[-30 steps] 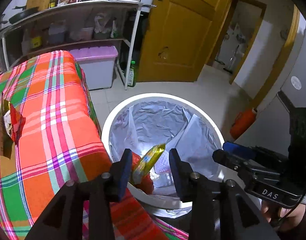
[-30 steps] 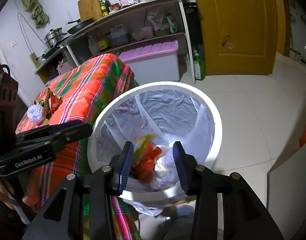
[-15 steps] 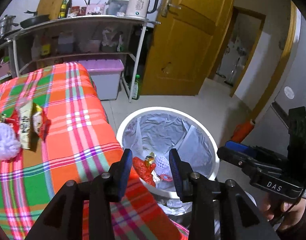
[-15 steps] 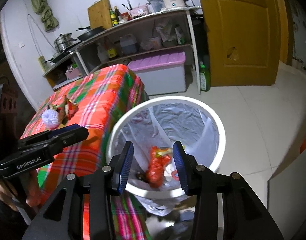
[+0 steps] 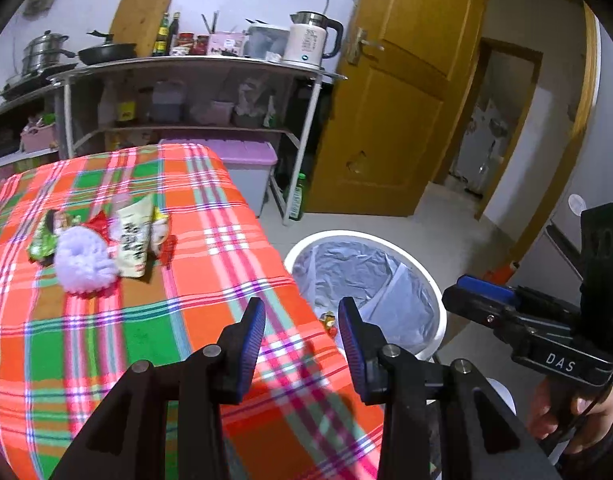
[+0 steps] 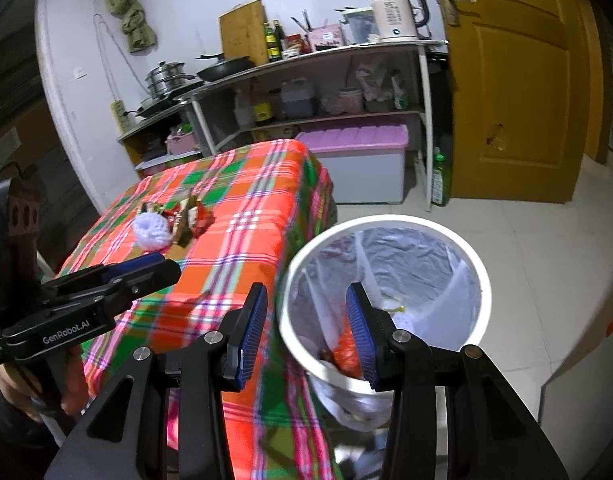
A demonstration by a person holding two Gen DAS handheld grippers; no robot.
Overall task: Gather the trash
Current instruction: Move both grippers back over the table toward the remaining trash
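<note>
Now your left gripper (image 5: 301,322) hangs over the near edge of the worktop (image 5: 154,332), jaws parted with nothing between them, and your right gripper (image 6: 305,322) is likewise released and empty, straddling the rim of the trash bin (image 6: 476,276).

Take the bin as your landmark. It stands on the floor right against the worktop's corner, a round white pail lined with a crinkled, translucent grey bag. At its bottom lie a red-orange wrapper (image 6: 344,354) and some pale, whitish rubbish; from the left wrist view only a small yellow and red scrap shows inside, just past the worktop's edge.

The trash pile (image 5: 106,240) sits on the plaid cloth well away from the bin, toward the far side of the worktop and well ahead of your left gripper. It is a loose cluster: a fluffy white puff (image 5: 82,266) in front, a cream snack packet (image 5: 135,242) with dark print leaning beside it, a green wrapper (image 5: 42,240) on the side farther from the bin, and red scraps tucked between them.
</note>
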